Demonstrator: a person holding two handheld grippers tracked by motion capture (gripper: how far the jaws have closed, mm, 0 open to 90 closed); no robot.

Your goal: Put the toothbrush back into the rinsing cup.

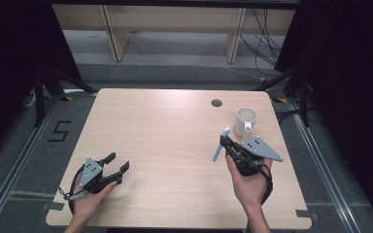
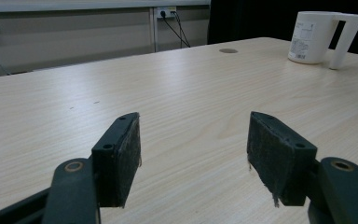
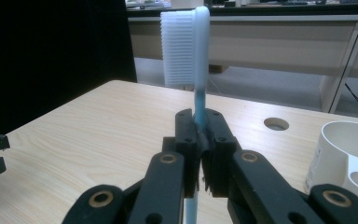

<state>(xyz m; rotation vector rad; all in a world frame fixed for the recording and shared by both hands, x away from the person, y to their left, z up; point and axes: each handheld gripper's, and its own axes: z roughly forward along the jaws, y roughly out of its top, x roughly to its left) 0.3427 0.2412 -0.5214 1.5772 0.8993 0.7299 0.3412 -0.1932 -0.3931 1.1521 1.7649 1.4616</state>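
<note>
My right gripper (image 1: 226,142) is shut on a toothbrush (image 1: 217,153) with a pale blue handle and a white head. In the right gripper view the toothbrush (image 3: 184,44) stands upright, its handle pinched between the jaws of the right gripper (image 3: 199,122). A white cup (image 1: 245,120) with a handle stands just beyond that gripper at the table's right. My left gripper (image 1: 119,161) rests low at the front left of the table, open. In its own view the left gripper (image 2: 193,135) has bare wood between its pads, and the cup (image 2: 314,37) stands far off at the upper right.
The light wooden table (image 1: 175,131) has a round cable hole (image 1: 216,103) near its far edge, left of the cup (image 3: 345,154). Black curtains hang on both sides. Beyond the table are wooden furniture legs and loose cables on the floor.
</note>
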